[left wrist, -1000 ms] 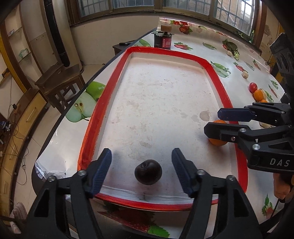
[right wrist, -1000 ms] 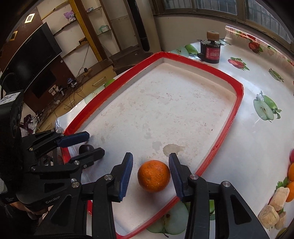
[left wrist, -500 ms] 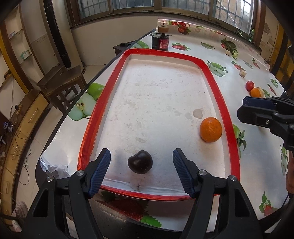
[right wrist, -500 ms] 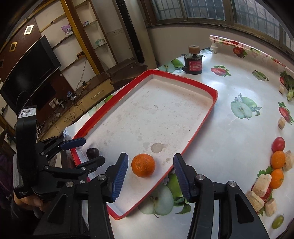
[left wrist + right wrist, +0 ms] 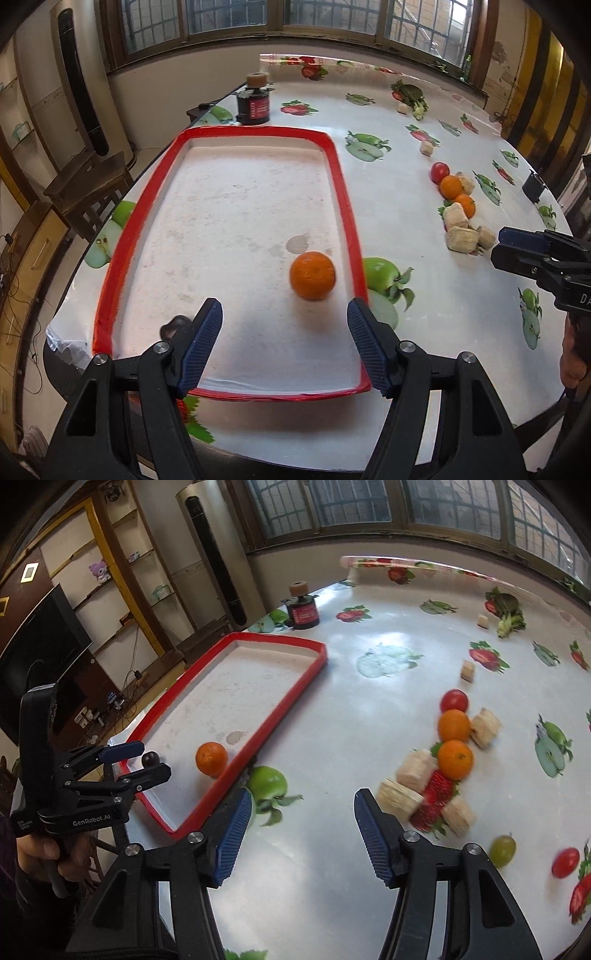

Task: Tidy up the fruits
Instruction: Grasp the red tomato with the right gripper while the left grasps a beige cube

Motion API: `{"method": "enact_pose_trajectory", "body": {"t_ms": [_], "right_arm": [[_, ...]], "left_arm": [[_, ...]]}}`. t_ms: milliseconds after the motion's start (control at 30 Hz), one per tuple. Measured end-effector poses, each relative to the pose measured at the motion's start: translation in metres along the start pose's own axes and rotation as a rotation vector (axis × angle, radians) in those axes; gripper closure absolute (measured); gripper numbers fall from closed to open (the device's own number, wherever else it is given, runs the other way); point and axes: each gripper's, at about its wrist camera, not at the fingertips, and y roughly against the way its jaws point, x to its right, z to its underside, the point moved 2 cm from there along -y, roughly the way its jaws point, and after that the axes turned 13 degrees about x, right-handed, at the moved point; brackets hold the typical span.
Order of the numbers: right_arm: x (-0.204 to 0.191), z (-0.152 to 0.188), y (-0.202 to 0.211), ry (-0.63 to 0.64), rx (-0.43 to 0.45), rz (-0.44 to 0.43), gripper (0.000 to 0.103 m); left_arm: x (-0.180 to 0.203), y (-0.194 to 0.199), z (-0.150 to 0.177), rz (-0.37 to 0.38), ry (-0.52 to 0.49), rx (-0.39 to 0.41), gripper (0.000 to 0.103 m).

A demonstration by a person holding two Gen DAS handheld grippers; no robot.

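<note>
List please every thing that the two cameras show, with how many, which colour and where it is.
tray: 1, red rim, white floor, at the table edge
orange: 1, orange, in the tray near its right rim
dark fruit: 1, near black, in the tray's near corner
oranges: 2, orange, on the table right of the tray
tomatoes: 2, red, on the table
grape: 1, green, on the table
beige blocks: several, among the loose fruit
jar: 1, dark, red label, beyond the tray
left gripper: open, empty
right gripper: jaws opening, empty
</note>
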Motion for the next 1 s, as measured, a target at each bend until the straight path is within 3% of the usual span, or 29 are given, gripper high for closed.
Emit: {"method": "enact_pose_trajectory", "body": {"t_ms": [267,767,1000], "right_arm": [[0.060,0.024,0.038,-0.103,0.018,0.105,0.043],[0.130,0.054,0.087,-0.220,0.061,0.245,0.043],[0.160,0.065,0.103,-0.275,0.075,0.310,0.042]], "left_arm": [[0.042,0.001,-0.005,0.066,-0.049,0.002,0.033],[0.120,-0.008,-0.002,0.204,-0.113,-0.033,0.033],[0.138,-0.015,-0.005,0.235,-0.122,-0.045,0.033]]}}
